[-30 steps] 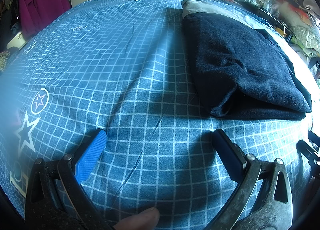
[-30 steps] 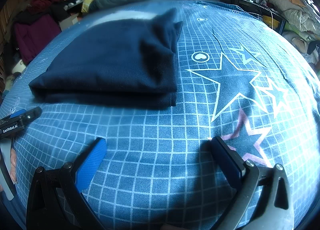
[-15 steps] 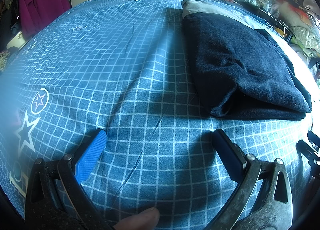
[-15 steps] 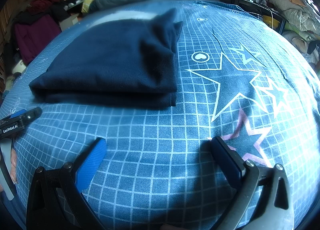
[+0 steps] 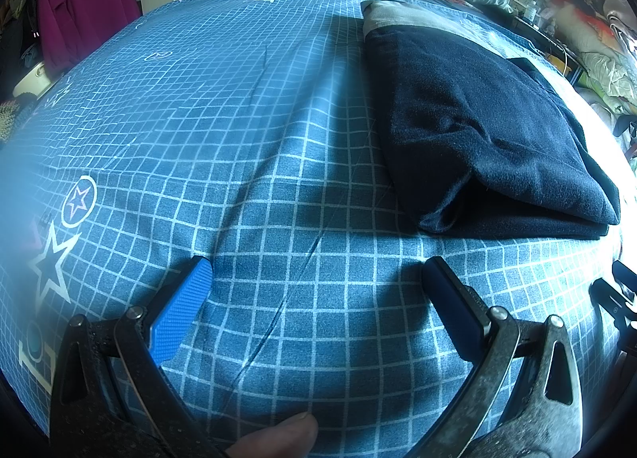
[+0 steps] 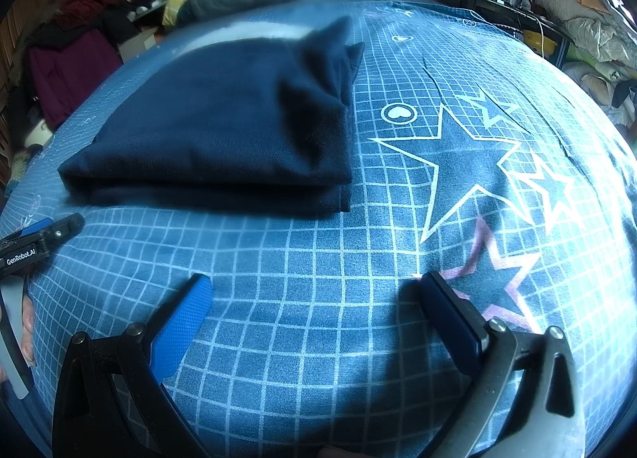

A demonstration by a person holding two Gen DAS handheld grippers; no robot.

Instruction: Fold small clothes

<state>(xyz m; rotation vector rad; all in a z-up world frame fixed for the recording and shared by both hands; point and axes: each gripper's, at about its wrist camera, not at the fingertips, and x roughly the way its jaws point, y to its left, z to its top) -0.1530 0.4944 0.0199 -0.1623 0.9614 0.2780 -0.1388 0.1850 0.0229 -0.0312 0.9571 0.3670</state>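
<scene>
The folded navy garment lies flat on the blue grid-and-star bedsheet — ahead of both grippers, touching neither. The left gripper and the right gripper each hover over bare sheet with their 2 fingers spread wide, holding nothing.

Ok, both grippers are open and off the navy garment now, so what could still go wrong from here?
1. The folded navy garment has a loose flap standing up at its far right corner; a careless grab could undo the fold.
2. The left gripper and right gripper sit close together; they could collide reaching in.
3. The bedsheet is creased, so closing fingers might pinch it too.
</scene>
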